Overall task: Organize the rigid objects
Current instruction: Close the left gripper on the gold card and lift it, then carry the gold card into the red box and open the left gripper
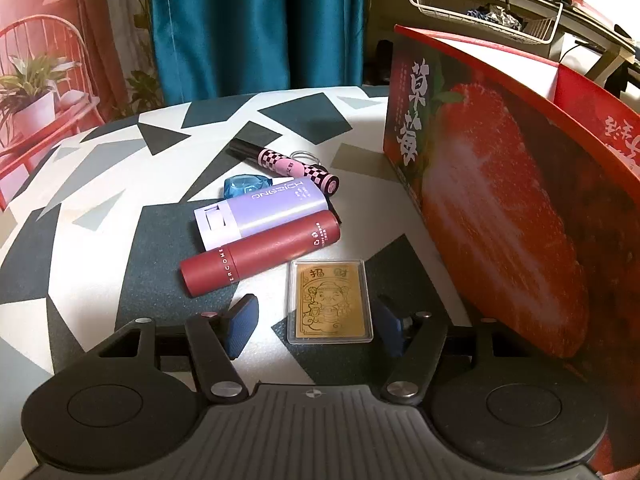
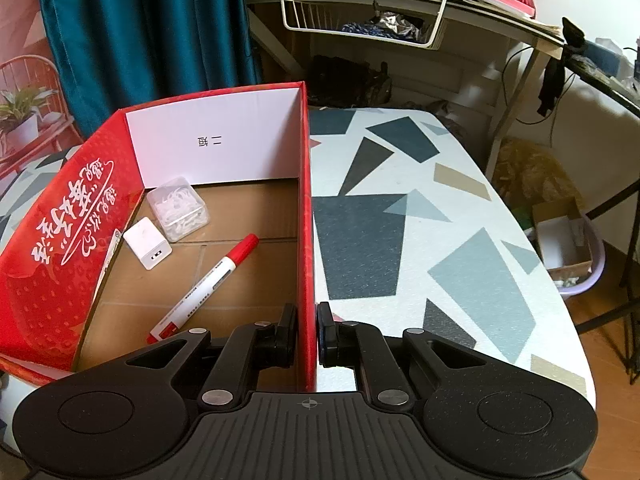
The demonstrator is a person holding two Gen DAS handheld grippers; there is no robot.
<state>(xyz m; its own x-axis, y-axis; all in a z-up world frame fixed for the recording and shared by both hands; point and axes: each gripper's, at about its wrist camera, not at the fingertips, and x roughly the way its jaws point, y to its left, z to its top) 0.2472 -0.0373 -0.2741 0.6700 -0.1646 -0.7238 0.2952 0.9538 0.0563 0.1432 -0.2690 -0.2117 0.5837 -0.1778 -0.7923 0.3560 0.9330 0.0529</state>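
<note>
In the left wrist view a gold card in a clear case [image 1: 330, 301] lies flat on the table between the blue pads of my left gripper [image 1: 316, 326], which stands open; the pads do not touch it. Beyond it lie a dark red tube [image 1: 260, 255], a lilac box [image 1: 262, 212], a blue faceted piece [image 1: 245, 185] and a pink checkered pen [image 1: 286, 165]. The red strawberry box [image 1: 500, 208] stands to the right. In the right wrist view my right gripper [image 2: 307, 336] is shut on that box's right wall [image 2: 307, 220]. Inside lie a red marker [image 2: 206, 286], a white charger [image 2: 148, 248] and a clear case [image 2: 178, 207].
The table [image 2: 420, 220] wears a cloth of white, grey and dark shapes. A teal curtain [image 1: 256, 24] hangs behind it. A desk with a white wire basket [image 2: 360, 20] stands at the back right. A lilac tub holding a carton [image 2: 568, 244] sits on the floor to the right.
</note>
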